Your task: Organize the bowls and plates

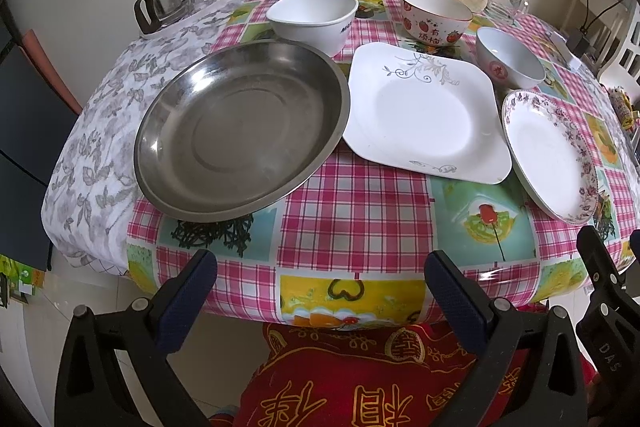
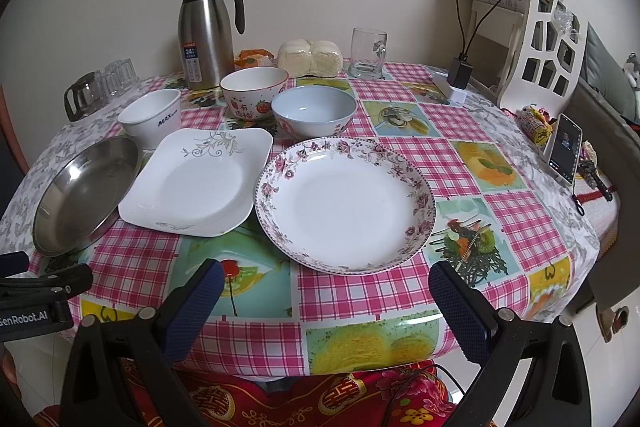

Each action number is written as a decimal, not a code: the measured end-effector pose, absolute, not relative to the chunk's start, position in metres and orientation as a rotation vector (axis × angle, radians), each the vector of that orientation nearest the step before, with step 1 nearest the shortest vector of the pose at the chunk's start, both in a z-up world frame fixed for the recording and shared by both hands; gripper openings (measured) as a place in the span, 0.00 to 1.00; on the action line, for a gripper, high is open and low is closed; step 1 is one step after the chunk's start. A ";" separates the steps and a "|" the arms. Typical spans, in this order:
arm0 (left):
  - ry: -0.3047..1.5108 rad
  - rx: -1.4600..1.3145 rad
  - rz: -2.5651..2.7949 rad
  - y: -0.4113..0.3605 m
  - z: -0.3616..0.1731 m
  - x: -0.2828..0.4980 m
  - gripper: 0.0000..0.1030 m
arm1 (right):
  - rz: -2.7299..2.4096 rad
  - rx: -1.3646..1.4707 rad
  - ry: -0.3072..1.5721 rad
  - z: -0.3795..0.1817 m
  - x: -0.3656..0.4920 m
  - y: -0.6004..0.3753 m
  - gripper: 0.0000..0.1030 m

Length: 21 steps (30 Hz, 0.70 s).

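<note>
Both grippers hang at the near edge of the tabletop (image 2: pixel 400 163), jaws spread wide and holding nothing. The left gripper (image 1: pixel 320 291) faces the gap between the steel dish (image 1: pixel 240 131) and the square white plate (image 1: pixel 416 111); the right gripper (image 2: pixel 326 301) faces the floral round plate (image 2: pixel 344 199) head-on.

The three flat pieces lie in a row from left to right: steel dish, square plate, floral plate, their rims touching or slightly overlapping. Behind them, farther off, stand three bowls: a white bowl (image 2: pixel 152 117) at the left, a strawberry-printed bowl (image 2: pixel 254 93) in the middle, a pale blue bowl (image 2: pixel 314 111) at the right. Nothing is stacked yet, so the sorting looks unstarted.

The relation that matters: the floral plate lies straight ahead of the right jaws, its near rim the closest edge to either gripper, so the right hand is the likelier one to start. A round plate has no long axis; the jaws would have to pinch its rim, probably tilted to get under the lip.
</note>
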<state>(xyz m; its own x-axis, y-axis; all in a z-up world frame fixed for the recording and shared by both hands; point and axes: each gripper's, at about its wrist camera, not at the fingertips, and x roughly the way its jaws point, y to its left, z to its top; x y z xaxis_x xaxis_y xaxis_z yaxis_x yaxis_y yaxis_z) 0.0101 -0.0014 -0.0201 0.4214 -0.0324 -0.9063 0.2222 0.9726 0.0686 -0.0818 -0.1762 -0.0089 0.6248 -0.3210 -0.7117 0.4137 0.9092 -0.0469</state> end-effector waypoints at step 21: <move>1.130 0.180 -0.153 0.001 -0.017 0.010 1.00 | -0.428 0.122 0.797 -0.011 -0.081 -0.176 1.00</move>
